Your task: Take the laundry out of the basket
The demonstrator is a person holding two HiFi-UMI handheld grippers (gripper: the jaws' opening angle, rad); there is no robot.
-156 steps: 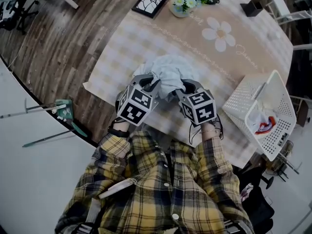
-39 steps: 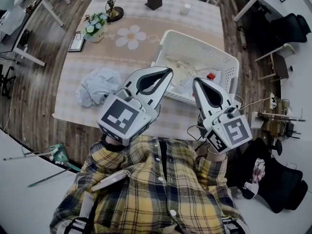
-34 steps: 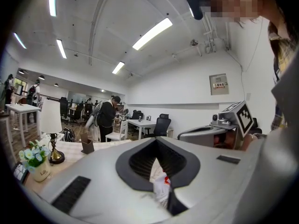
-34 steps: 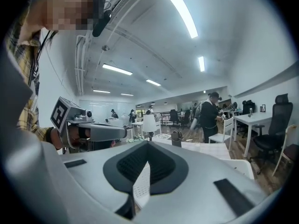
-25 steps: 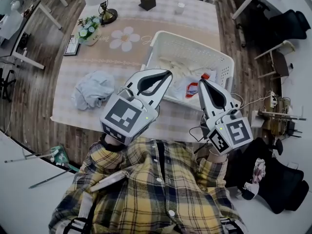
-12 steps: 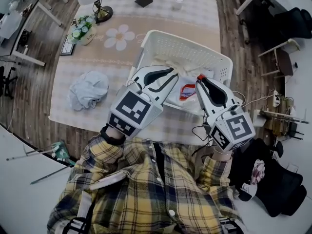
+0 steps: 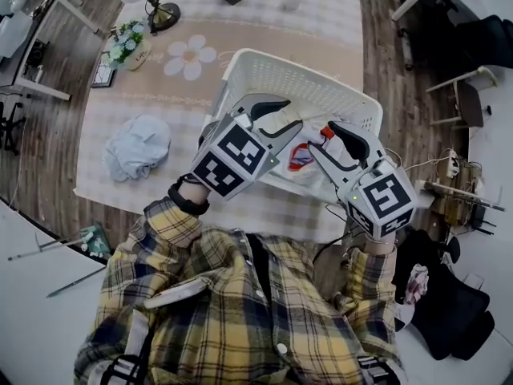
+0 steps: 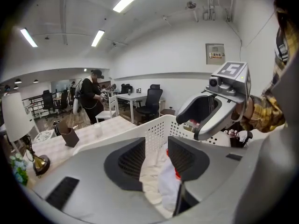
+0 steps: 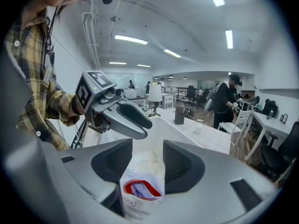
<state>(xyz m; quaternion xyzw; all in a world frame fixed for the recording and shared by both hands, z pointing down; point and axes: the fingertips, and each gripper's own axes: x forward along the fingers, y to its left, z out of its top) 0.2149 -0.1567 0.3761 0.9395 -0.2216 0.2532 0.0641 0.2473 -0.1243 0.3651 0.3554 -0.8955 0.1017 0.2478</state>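
Office desks and chairs surround a table (image 7: pixel 264 22) laid with a checked cloth and a daisy runner. A white perforated basket (image 7: pixel 296 74) stands on its near right part. A pale blue garment (image 7: pixel 138 147) lies crumpled on the table, well apart to the left.

The laundry (image 7: pixel 303 155) lies in the basket, ahead of and below both tools. The left hand-held gripper (image 7: pixel 292 115) points down over the cream cloth (image 8: pixel 152 171). The right hand-held gripper (image 7: pixel 321 140) points down over a white garment with a red neck trim (image 9: pixel 139 190). This garment lies between the two tips, nearer the right one.

Both sets of jaws have just been opening and stand partly apart. Cloth shows through each gap, but no pad presses on it, so neither tool holds anything.

The laundry is a soft, bunched heap with no clear long axis. The next move probably calls for a further descent before closing. A shallow pinch could catch only a fold.
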